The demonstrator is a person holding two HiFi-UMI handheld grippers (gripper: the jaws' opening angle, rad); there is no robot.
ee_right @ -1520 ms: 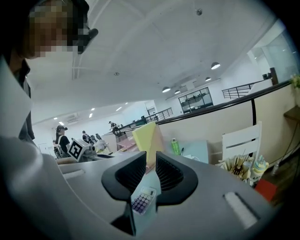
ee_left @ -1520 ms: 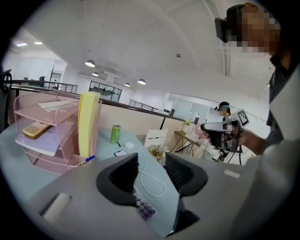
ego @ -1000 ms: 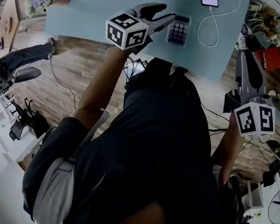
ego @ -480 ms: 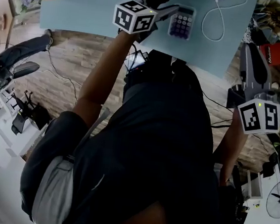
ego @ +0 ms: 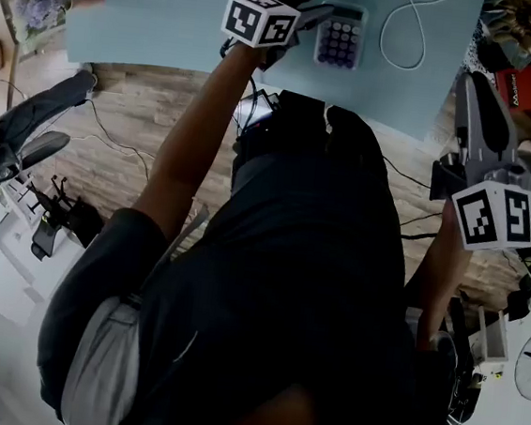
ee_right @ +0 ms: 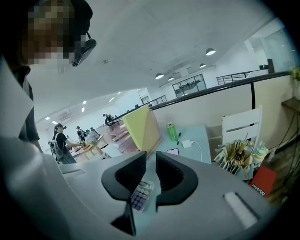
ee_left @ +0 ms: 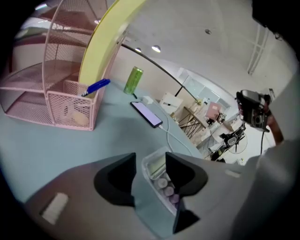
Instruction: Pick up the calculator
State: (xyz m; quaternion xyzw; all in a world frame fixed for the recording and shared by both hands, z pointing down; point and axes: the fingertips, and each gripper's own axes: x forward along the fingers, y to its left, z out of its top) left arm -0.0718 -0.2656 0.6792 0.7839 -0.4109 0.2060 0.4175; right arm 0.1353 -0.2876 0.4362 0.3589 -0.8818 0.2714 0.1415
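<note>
From above, the calculator (ego: 339,37) lies near the near edge of the table (ego: 173,18), its long axis running from that edge towards the far one. The left gripper (ego: 305,11) is right at its left side on an outstretched arm. The right gripper (ego: 477,88) hangs off the table's right edge, well apart, so the left is far nearer.

In the left gripper view, the jaws stand wide apart and low over the table. The calculator's screen end shows in the gap and its body slants under the right jaw, so closing looks like the next step.

In the right gripper view, the jaws leave only a narrow slit and hold nothing.
</note>
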